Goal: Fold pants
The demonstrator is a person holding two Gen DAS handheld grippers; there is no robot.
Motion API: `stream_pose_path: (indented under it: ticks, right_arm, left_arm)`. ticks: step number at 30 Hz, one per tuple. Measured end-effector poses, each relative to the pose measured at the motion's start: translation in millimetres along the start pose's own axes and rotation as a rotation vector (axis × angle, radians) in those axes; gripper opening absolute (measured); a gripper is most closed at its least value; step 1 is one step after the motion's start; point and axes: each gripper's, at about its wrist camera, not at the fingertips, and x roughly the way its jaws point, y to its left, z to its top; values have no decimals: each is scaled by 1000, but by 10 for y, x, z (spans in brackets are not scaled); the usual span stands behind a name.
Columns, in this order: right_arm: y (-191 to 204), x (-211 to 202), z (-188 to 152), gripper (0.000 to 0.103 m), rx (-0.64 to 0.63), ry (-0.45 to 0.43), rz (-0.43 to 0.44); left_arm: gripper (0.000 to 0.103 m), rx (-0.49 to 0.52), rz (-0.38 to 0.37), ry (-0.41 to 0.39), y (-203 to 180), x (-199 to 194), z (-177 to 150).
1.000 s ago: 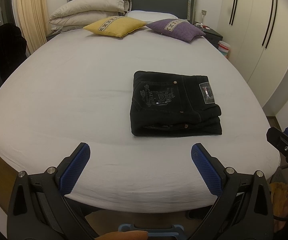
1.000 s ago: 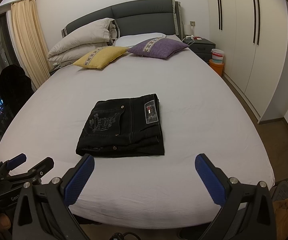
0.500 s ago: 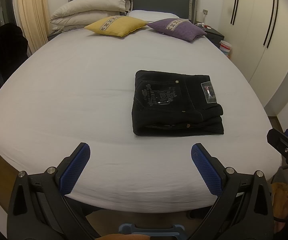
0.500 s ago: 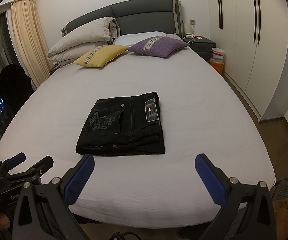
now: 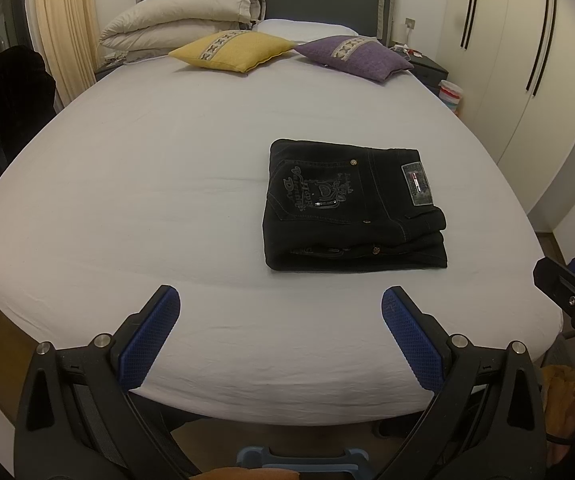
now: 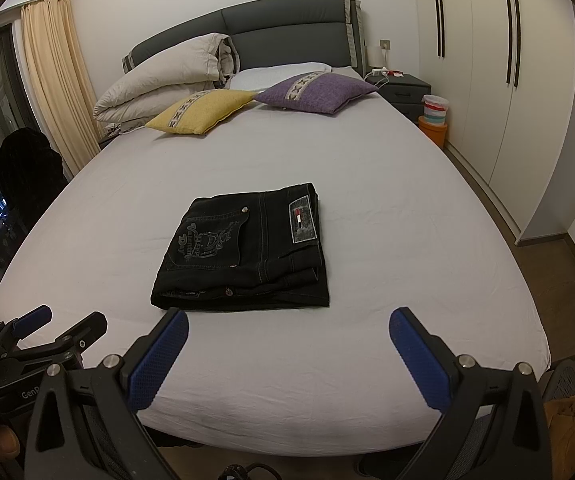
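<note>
Lying as a compact rectangular stack, the black denim pants (image 5: 353, 204) sit on the white-sheeted bed (image 5: 147, 184), nearer its foot edge than the headboard and toward the right side as the left wrist view shows it. The layers are squared up, with the embroidered back pocket and the waistband patch facing up, which suggests the folding itself is complete and the bundle has been left flat so it will not spring open.

Both tools are held back over the foot edge of the bed, clear of the cloth. The left gripper (image 5: 281, 312) has its blue-padded fingers (image 5: 149, 336) spread wide with nothing between them; the right gripper (image 6: 287, 332) is likewise spread wide and empty, its left pad just short of the near edge of the stack. This stance looks like a release and retreat rather than a reach.

At the head of the bed, a yellow cushion (image 5: 233, 50), a purple cushion (image 5: 357, 56) and a folded beige duvet (image 5: 183, 20) lie well apart from the pants.
</note>
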Motion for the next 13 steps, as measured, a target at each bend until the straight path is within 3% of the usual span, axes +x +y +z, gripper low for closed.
stream_pose_path:
  ticks: [13]
  right_arm:
    - [-22, 26, -49, 103, 3, 4, -1]
  left_arm:
    - [103, 2, 17, -8, 25, 0, -5]
